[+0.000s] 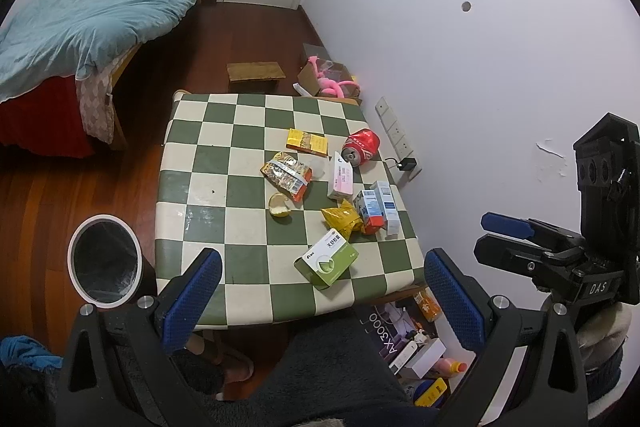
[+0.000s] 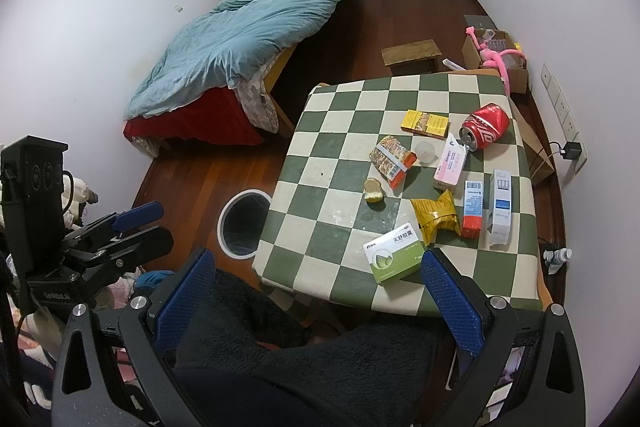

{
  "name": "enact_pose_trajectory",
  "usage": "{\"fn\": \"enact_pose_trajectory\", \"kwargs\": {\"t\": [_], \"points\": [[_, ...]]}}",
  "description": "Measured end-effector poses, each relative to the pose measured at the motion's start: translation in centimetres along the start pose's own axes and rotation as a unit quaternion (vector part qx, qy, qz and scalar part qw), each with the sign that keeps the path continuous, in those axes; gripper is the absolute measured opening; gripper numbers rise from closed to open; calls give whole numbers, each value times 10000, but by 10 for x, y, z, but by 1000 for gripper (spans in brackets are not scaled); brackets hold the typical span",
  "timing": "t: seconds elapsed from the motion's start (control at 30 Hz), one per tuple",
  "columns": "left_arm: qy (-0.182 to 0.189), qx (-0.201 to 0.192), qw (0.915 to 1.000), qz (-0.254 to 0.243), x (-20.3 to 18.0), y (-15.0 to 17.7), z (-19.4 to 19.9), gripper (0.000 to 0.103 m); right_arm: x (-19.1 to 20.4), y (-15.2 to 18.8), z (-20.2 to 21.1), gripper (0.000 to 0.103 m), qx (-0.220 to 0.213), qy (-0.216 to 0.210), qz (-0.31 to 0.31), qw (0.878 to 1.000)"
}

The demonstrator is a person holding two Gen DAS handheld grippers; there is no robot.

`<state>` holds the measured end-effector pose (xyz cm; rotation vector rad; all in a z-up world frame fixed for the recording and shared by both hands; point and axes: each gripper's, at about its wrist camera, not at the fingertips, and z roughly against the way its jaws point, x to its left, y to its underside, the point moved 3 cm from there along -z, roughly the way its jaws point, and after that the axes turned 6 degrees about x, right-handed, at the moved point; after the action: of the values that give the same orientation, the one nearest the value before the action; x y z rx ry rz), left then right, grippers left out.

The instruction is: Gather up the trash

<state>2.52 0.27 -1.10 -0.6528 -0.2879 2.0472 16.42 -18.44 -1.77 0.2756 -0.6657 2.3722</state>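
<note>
- Checkered counter (image 1: pixel 200 163) carries a red can (image 1: pixel 361 144), boxes and wrappers; bin (image 1: pixel 105 263) stands beside it.
- Green box (image 1: pixel 326 262) lies ahead between my left gripper (image 1: pixel 320 301) jaws, apart; both pairs released, right gripper (image 2: pixel 316 297) too.

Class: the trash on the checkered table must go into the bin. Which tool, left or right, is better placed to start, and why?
Probably left. The left tool is open, with the green box ahead between its fingers and the bin on its side. The right tool, also open, points off the table corner.
</note>
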Motion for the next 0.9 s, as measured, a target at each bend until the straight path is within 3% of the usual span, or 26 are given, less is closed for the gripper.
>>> {"fn": "enact_pose_trajectory", "kwargs": {"t": [0.9], "points": [[10,-82,10000,-45,-7,-2,7,103,2,-3,1,103,4,-34,49,10000]]}}
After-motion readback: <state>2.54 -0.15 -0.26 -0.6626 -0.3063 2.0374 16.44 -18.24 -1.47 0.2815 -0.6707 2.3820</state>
